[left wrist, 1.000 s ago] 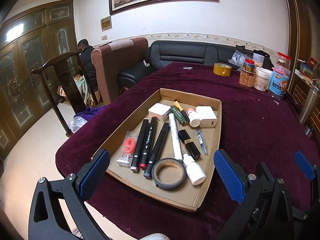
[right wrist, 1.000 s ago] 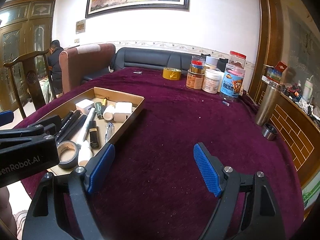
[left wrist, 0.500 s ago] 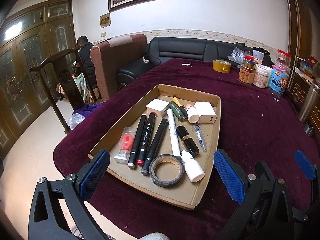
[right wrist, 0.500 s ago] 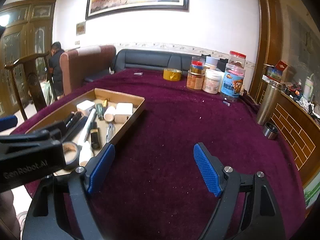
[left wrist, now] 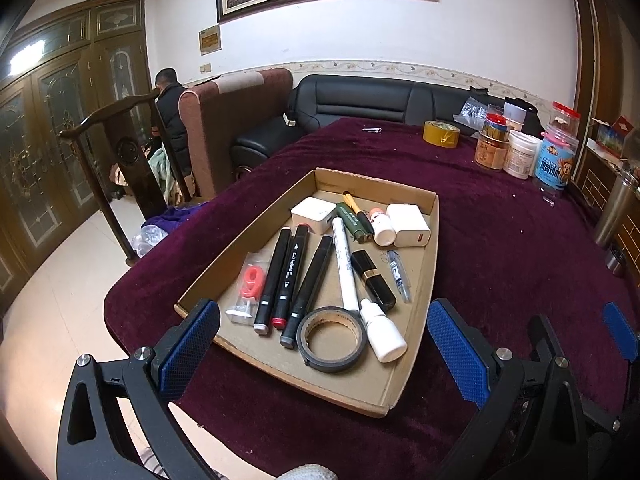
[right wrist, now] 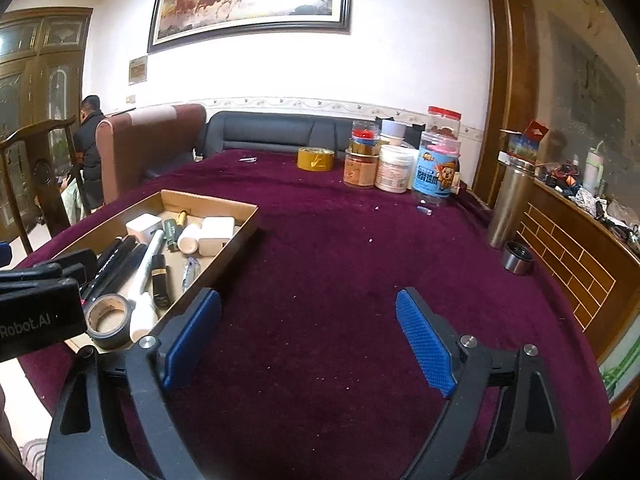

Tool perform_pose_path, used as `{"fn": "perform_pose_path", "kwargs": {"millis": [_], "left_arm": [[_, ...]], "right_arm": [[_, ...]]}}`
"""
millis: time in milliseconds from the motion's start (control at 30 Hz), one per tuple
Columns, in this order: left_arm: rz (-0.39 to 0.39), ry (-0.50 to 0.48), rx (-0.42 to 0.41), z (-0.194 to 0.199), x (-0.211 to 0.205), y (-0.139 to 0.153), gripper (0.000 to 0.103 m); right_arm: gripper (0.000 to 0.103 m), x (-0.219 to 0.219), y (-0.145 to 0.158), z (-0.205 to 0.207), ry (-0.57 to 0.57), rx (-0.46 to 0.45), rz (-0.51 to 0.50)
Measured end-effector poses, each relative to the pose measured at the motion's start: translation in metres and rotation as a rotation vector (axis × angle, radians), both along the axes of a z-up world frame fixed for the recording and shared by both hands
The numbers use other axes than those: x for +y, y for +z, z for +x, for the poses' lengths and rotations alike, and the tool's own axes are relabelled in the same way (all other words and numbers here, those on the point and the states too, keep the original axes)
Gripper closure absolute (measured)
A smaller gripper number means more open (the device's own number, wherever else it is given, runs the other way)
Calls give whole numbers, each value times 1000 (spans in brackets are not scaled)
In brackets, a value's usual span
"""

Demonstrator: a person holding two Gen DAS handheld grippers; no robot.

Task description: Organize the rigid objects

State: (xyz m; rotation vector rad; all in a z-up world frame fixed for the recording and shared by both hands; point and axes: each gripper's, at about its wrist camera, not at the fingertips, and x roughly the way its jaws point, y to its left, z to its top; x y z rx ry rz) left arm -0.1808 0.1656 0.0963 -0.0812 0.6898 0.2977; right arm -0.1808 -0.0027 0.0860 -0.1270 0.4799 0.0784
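Note:
A shallow cardboard tray (left wrist: 416, 360) lies on the maroon tablecloth (left wrist: 500, 248). In it lie three black markers (left wrist: 294, 276), a white pen (left wrist: 345, 266), a grey tape ring (left wrist: 332, 339), a white dropper bottle (left wrist: 382, 330), a black lipstick (left wrist: 373, 274), a red "9" candle in its packet (left wrist: 250, 282), two white boxes and a small syringe. My left gripper (left wrist: 320, 344) hangs open over the tray's near end, empty. My right gripper (right wrist: 308, 336) is over bare cloth to the right of the tray (right wrist: 224, 254), jaws opening with nothing between them.
A yellow tape roll (right wrist: 315, 159), several jars (right wrist: 394, 168) and a blue-labelled canister (right wrist: 437, 174) stand at the table's far side. A steel flask (right wrist: 507, 204) and its cap (right wrist: 517, 258) sit at the right edge. A person (left wrist: 170, 116) sits behind chairs at the left.
The right gripper's jaws have spread a little wider and its view has tipped up slightly. The left gripper has hardly shifted over the tray.

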Motion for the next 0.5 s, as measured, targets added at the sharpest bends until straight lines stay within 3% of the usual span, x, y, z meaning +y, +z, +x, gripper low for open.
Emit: {"fn": "perform_pose_path", "kwargs": {"millis": [500], "left_arm": [[-8, -10, 26, -1, -1, -6, 1]], "right_arm": [[13, 10, -12, 2, 27, 61, -57]]}}
